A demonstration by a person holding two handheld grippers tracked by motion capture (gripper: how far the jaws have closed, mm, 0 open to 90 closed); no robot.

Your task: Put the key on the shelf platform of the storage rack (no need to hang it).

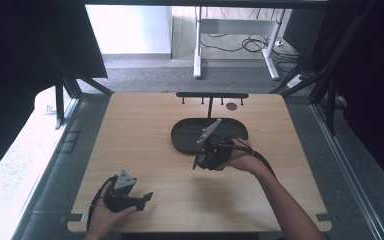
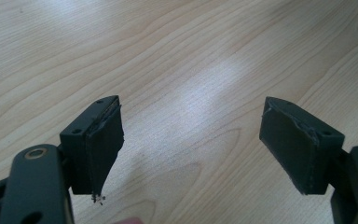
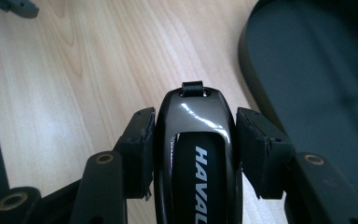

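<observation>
A: Left gripper (image 1: 142, 198) sits at the near left of the bench (image 1: 145, 130), in the person's left hand (image 1: 107, 212). Jaws stand wide, nothing between them, bare wood under them in the left gripper view.

B: Right gripper (image 3: 193, 140), mid-bench, right of centre?

A: Jaws clamped on a glossy black key fob (image 3: 193, 121) lettered HAVAL, one pad against each flank. Small loop at its tip points away from the hand. It hangs just near-left of the black oval tray (image 1: 185, 137), by the tray's near rim.

B: Risks?

A: Fob shell is slick and tapers toward the tip. The pads grip only its sides, so a tilt or jolt could let it squirt forward out of the jaws. If it is bound for the tray, coming in low could catch the rim and knock the fob askew.

B: The stand behind?

A: Black hook rack (image 1: 211, 95) rises from the tray's far side. A high swing risks clipping its post.

B: Room?

A: Plenty of open wood left and near. Far and right are crowded by tray and rack. Bench edges lie well apart from both grippers, save the near edge by the left one.
</observation>
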